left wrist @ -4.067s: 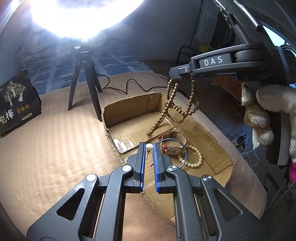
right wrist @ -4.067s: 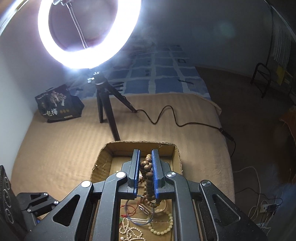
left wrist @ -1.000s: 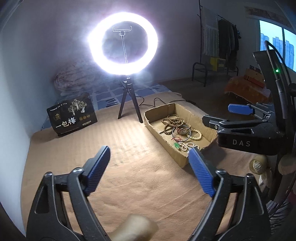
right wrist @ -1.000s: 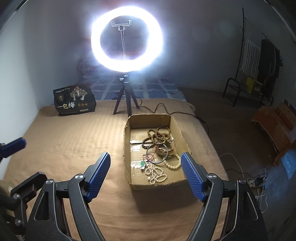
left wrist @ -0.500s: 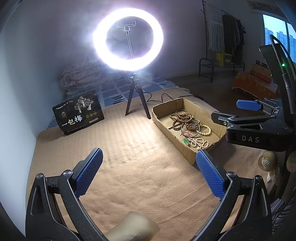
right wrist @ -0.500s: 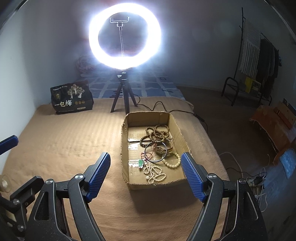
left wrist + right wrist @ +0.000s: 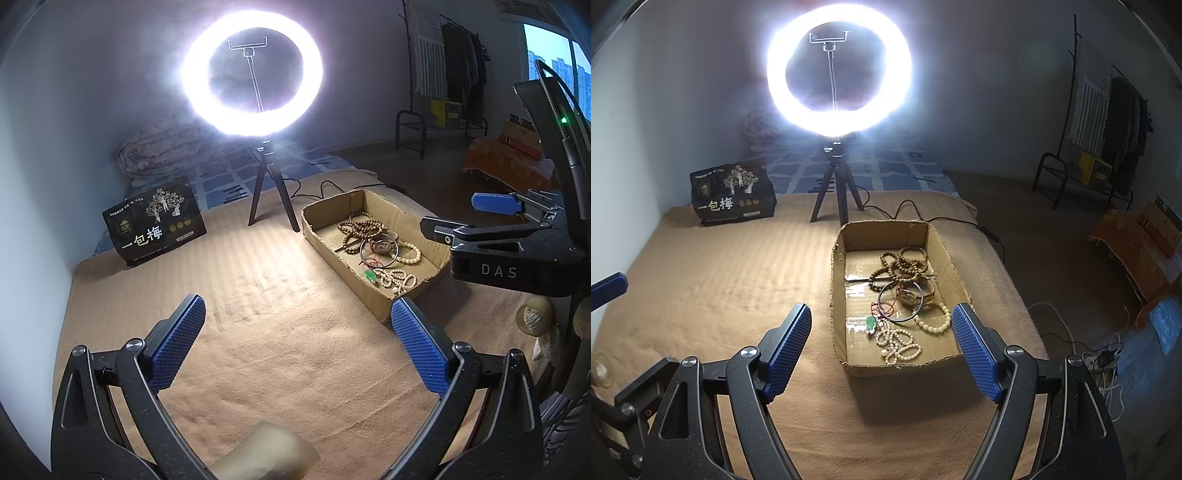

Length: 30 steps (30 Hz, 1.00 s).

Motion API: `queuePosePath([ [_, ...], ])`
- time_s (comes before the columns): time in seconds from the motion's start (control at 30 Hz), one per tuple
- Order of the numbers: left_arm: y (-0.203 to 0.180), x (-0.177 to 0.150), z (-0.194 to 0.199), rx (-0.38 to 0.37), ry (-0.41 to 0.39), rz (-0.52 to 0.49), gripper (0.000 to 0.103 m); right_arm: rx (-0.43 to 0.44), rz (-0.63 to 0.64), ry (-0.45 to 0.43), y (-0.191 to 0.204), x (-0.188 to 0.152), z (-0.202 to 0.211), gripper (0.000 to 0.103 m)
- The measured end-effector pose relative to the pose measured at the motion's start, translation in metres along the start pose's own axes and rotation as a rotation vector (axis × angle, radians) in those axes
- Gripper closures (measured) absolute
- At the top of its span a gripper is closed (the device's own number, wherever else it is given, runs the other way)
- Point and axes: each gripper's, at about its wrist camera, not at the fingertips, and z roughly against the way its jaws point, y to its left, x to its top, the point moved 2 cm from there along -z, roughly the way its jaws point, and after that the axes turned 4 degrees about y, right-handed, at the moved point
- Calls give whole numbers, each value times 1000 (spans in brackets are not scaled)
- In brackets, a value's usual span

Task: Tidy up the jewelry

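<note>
Jewelry lies in the cardboard box, both my grippers are released.

The jewelry (image 7: 903, 299) rests inside the cardboard box (image 7: 837, 295) at the frame centre, beyond my right gripper (image 7: 882, 345), nearer its right finger. In the left view, it lies upper right of my left gripper (image 7: 297, 341), well apart. Both hold nothing.

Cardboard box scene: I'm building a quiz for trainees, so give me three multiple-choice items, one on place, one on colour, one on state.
1. Where does the brown bead necklace lie?
A. on the blanket
B. in the cardboard box
C. on the tripod

2. What colour is the pendant?
A. green
B. red
C. blue

3. How does the right tool stand?
A. shut on beads
B. open, holding nothing
C. shut, empty

Answers: 1 B, it lies at the box's far end; 2 A, it shows bright green beside the pale beads; 3 B, its pads stand wide apart.
</note>
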Motion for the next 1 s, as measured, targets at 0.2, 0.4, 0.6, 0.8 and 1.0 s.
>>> queuePosePath([
  [0.2, 0, 0, 0, -4, -1, -1, 0, -3, 0, 3, -1, 0, -1, 24],
  [0.4, 0, 0, 0, -4, 0, -1, 0, -4, 1, 5, 0, -1, -1, 24],
  [0.6, 0, 0, 1, -3, -3, 1, 0, -3, 2, 6, -1, -1, -2, 24],
  [0.8, 0, 0, 1, -3, -3, 1, 0, -5, 0, 8, -1, -2, -2, 24],
  [1.0, 0, 1, 1, -1, -3, 1, 0, -7, 0, 10, -1, -2, -2, 24],
])
